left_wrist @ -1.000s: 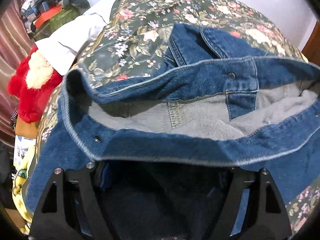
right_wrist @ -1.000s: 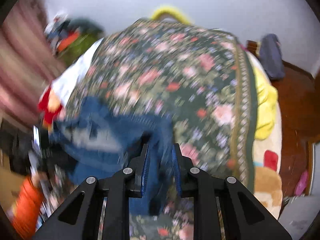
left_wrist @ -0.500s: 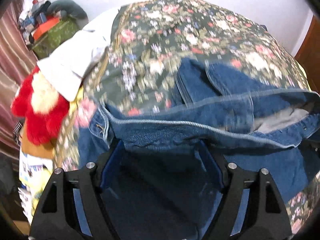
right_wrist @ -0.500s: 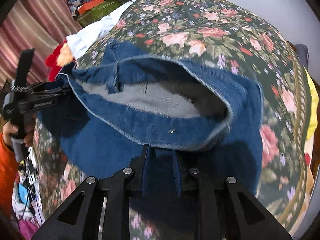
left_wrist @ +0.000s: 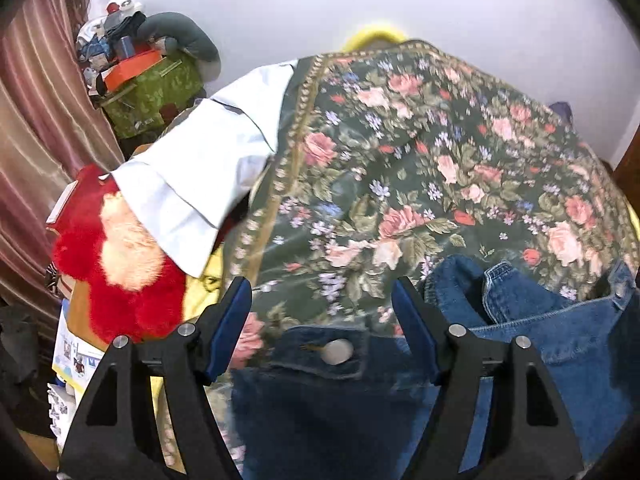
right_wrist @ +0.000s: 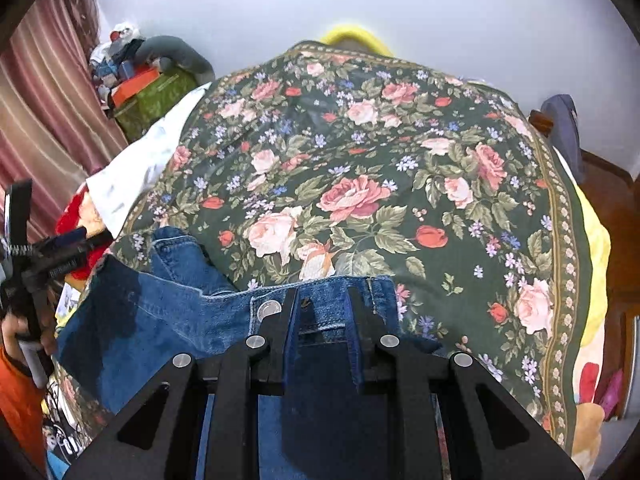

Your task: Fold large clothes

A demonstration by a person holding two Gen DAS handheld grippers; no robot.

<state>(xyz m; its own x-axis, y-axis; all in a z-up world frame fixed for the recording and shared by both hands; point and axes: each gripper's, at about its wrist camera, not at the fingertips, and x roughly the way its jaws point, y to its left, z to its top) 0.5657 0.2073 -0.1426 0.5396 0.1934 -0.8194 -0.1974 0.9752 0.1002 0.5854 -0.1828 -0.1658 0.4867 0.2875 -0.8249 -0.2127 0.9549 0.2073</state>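
On the near part of a bed covered by a dark green floral bedspread (right_wrist: 360, 168) lies a blue denim garment (right_wrist: 168, 320), bunched along its upper edge, with a metal snap button (right_wrist: 269, 309) showing beside the right hand-held gripper (right_wrist: 322, 304). That right hand-held gripper has its blue-padded jaws drawn close together, pinching a fold of the denim just right of the button.

From the left wrist camera, the left hand-held gripper (left_wrist: 322, 300) stands with its jaws well apart; they have just been closing a little, and the pads press on nothing. The denim garment (left_wrist: 560, 332) lies below and between them, a cuff or tab with a snap button (left_wrist: 338, 351) in the gap, but whether the fingers touch the cloth cannot be told.

In the right wrist view, the left hand-held gripper (right_wrist: 52, 252) appears at the far left edge, held by a hand (right_wrist: 16, 332) with an orange sleeve (right_wrist: 16, 400).

A white cloth (left_wrist: 200, 168) hangs over the bed's left side, above a red plush toy (left_wrist: 120, 264). A green box (left_wrist: 152, 88) piled with clutter stands in the far corner by a striped curtain (left_wrist: 44, 100).
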